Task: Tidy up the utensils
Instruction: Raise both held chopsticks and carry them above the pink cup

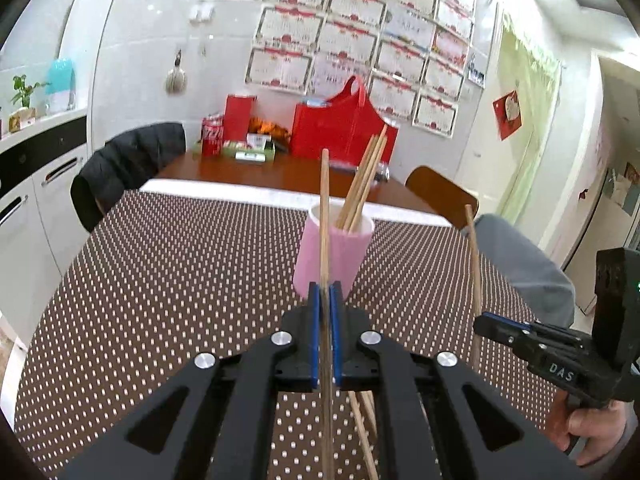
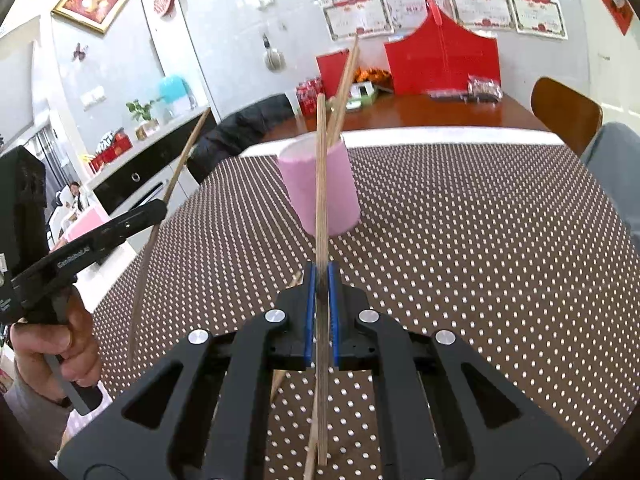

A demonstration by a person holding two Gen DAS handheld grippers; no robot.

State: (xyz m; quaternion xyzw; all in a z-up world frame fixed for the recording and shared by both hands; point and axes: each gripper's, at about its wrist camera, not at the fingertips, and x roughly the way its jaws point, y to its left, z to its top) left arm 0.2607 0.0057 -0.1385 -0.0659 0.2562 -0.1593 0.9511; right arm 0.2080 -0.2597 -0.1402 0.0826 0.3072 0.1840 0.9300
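Left claw (image 1: 325, 292) clenched on 1 chopstick (image 1: 324, 216), right claw (image 2: 321, 276) clenched on another chopstick (image 2: 321, 168). Both sticks upright just short of pink cup (image 1: 332, 256), likely for tip-first dropping. Loose sticks (image 1: 366, 432) behind on bench (image 1: 168, 280).

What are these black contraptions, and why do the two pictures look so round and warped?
No robot here: a person holds a pair of hand-squeezed tongs in each hand, with a wide-angle camera riding on each. One picture looks along the left tongs, the other along the right tongs. Each pair is shut on a wooden chopstick, the left chopstick and the right chopstick. Ahead, on the dotted tablecloth, stands a pink cup already holding several chopsticks. A few loose ones lie below.
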